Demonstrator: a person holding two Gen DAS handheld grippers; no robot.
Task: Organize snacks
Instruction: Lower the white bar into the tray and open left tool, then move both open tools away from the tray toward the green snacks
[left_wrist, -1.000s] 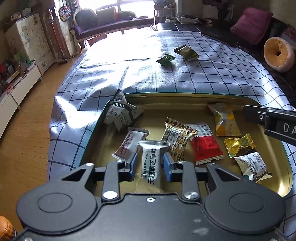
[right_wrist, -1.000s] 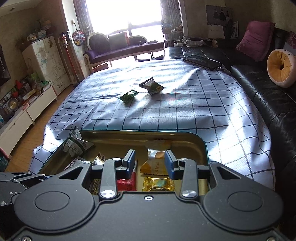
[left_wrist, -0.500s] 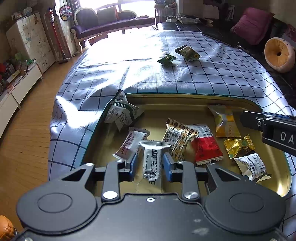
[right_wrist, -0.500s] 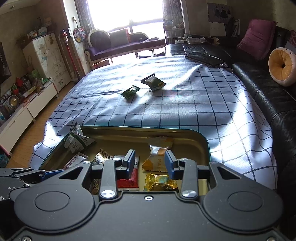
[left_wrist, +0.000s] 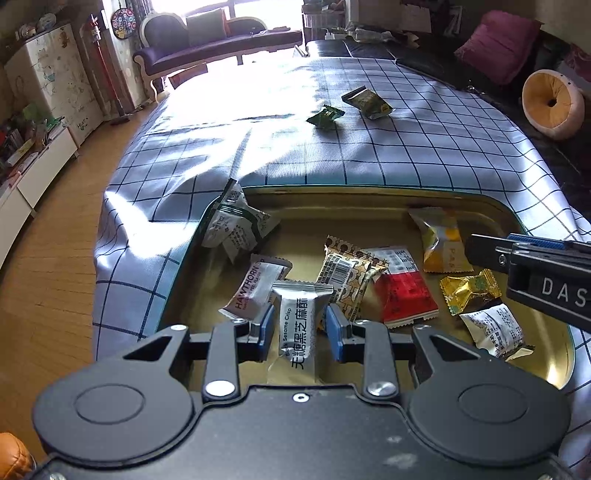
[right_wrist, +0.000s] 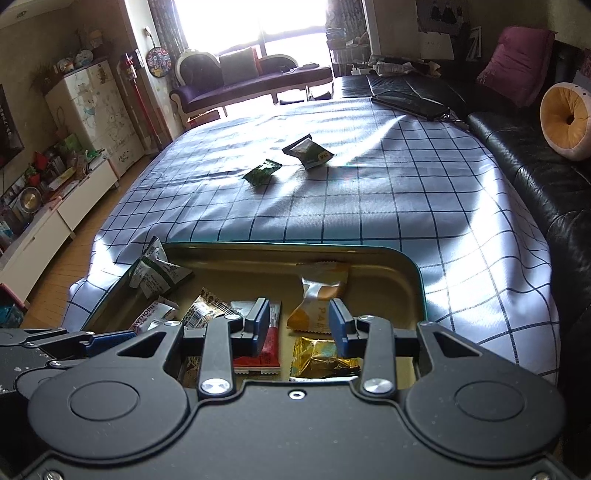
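tin (left_wrist: 369, 192): on tablecloth (left_wrist: 406, 155) | two packets (left_wrist: 367, 102): beyond tin

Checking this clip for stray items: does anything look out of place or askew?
Yes. Two green packets lie out on the checked cloth, far from the gold tin holding the other snacks. A white and green packet hangs tilted over the tin's left rim.

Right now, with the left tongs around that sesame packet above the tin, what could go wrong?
1. The silver black-sesame crisp packet sits between the left tongs; if released badly it could land outside the gold rectangular tin.
2. The white-green packet leans over the tin's rim and could slip out.
3. The right tongs hover close, so they might collide.
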